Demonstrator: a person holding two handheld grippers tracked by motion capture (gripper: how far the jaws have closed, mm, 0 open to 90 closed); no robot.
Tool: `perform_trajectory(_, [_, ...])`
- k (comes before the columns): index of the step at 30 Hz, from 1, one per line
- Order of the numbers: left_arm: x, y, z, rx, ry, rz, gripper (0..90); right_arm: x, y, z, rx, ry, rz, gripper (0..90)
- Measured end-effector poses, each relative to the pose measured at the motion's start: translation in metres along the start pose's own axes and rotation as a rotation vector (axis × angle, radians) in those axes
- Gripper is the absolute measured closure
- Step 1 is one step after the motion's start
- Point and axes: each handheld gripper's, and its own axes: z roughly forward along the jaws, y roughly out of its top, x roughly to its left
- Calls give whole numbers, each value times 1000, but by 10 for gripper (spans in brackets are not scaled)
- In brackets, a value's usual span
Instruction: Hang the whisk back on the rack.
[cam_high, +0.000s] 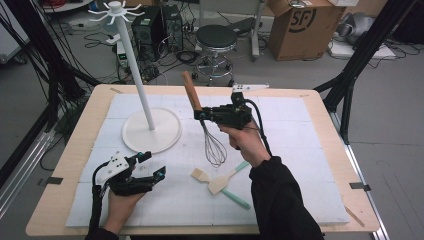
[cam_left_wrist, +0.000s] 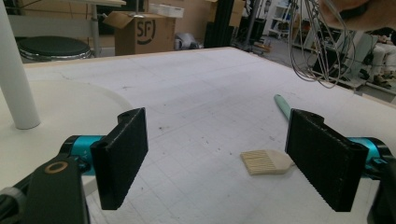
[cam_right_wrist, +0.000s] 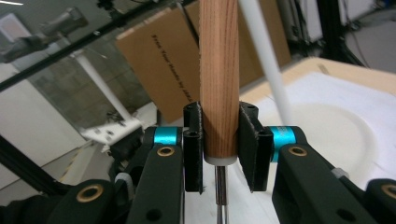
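Observation:
A wire whisk (cam_high: 214, 145) with a wooden handle (cam_high: 191, 90) hangs above the white mat, wires down. My right gripper (cam_high: 202, 114) is shut on the lower end of that handle (cam_right_wrist: 218, 79), pads pressed on both sides. A white hanging stand (cam_high: 134, 70) with hooks at its top rises from a round base (cam_high: 152, 130) at the left. My left gripper (cam_high: 152, 165) rests low on the mat near the front left, open with nothing between its jaws (cam_left_wrist: 219, 158). A pastry brush (cam_left_wrist: 266, 161) and a teal-handled spatula (cam_high: 227, 186) lie crossed on the mat.
The white foam mat (cam_high: 300, 150) covers a wooden table (cam_high: 80, 150). Behind the table stand a black stool (cam_high: 216, 37), a cardboard box (cam_high: 305, 25) and computer cases with cables on the floor.

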Motion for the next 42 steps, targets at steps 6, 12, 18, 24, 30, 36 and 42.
perform_trajectory(6, [1, 0, -3, -5, 6, -4, 218, 14, 22, 24, -35, 71, -14, 738])
perform_trajectory(12, [1, -1, -5, -3, 10, -5, 218, 21, 39, 44, -57, 125, -16, 738])
perform_trajectory(18, [1, -2, -5, 0, 14, -6, 218, 27, 55, 62, -80, 173, -20, 738])
perform_trajectory(24, [1, -2, -4, 0, 12, -6, 218, 25, 70, 70, -116, 198, 12, 738])
perform_trajectory(30, [0, -2, -4, 0, 8, -2, 218, 24, 82, 78, -135, 200, 5, 738])
perform_trajectory(36, [0, -2, -5, 1, 5, -5, 219, 23, 90, 87, -137, 206, 8, 738])
perform_trajectory(42, [-1, -3, -4, 4, 0, -3, 219, 24, 99, 98, -139, 215, 8, 738])
